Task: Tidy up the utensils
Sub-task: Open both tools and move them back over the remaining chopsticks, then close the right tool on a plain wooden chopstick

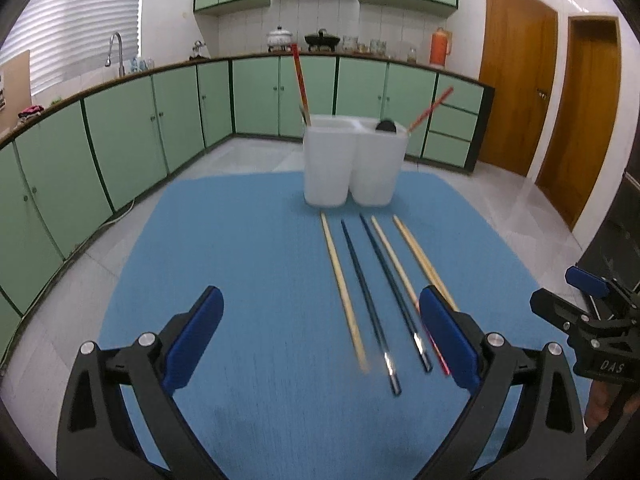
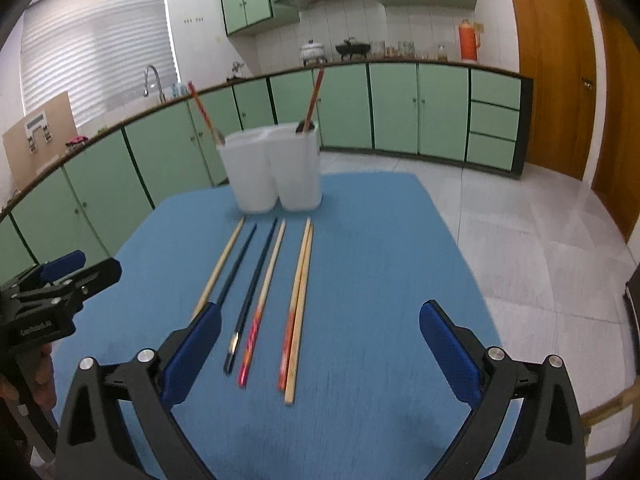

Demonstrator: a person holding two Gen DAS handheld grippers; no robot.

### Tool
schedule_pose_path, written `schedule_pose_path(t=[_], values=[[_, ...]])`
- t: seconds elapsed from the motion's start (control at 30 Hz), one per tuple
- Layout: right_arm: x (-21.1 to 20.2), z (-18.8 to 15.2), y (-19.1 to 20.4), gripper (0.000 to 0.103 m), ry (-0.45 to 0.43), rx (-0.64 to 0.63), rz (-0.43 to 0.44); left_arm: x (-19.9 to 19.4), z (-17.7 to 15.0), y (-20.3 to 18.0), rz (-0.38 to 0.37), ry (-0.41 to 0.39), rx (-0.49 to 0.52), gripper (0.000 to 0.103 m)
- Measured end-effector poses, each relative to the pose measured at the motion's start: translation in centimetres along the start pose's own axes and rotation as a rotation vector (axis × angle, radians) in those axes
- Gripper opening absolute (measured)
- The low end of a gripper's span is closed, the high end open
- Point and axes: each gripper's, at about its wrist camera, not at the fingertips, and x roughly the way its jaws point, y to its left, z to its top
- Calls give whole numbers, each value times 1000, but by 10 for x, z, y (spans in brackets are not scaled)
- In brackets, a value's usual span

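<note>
Chopsticks (image 2: 268,292) lie loose in a row mid-table, just before the white holder (image 2: 276,168) near the far edge. Left gripper (image 1: 320,336) and right gripper (image 2: 320,340) hover empty, fingers apart.

Both tools share one build: the left gripper (image 1: 322,334) and right gripper (image 2: 320,338) have black, ribbed plastic frames with triangular cut-outs, round silver screws at the pivots, and blue padded fingers (image 1: 198,336). White lettering marks the right gripper's black body (image 1: 610,366).
</note>
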Motion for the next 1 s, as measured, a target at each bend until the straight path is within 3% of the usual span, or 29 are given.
schedule_pose_path(t=[0.23,0.7,1.0], values=[[9,-28,4,86,76,-20,2,7,-22,1,10,70,0,95],[33,-61,12,32,189,-70,-6,20,-46,1,29,153,-1,95],[38,-67,22,20,195,-114,-6,23,-50,-1,30,170,-7,95]])
